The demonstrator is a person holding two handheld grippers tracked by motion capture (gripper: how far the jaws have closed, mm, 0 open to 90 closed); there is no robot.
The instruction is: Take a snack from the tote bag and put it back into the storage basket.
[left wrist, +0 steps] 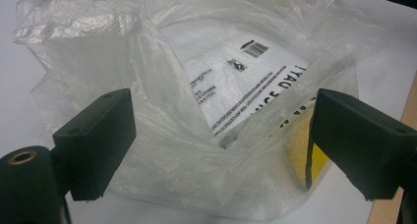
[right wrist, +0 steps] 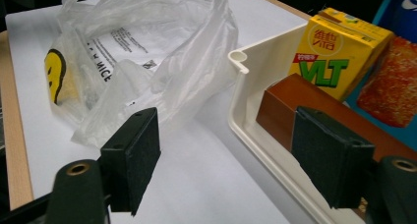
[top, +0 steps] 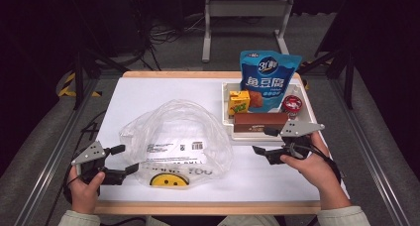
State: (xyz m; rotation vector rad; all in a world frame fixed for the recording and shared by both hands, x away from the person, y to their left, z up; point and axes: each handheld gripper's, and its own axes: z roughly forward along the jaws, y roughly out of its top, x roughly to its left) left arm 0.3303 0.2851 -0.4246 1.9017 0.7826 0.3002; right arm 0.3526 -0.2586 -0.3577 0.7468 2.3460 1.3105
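Observation:
A crumpled clear plastic bag (top: 176, 137) with black print and a yellow smiley lies on the white table top. My left gripper (top: 124, 159) sits at the bag's left edge, open; in the left gripper view the bag (left wrist: 221, 62) lies ahead between the wide jaws, pads apart from it. My right gripper (top: 264, 141) is open beside the front left corner of the white tray (top: 224, 107). In the right gripper view one jaw stands over the table, the other over the tray rim (right wrist: 241, 62) near the brown box (right wrist: 295, 94).
The tray holds a brown box (top: 260, 123), a yellow drink carton (top: 238, 102), a blue snack pouch (top: 267, 77) and a small red-topped tub (top: 292, 104). A wooden edge (top: 208, 207) runs along the table's front. Cables and a stand lie beyond the far edge.

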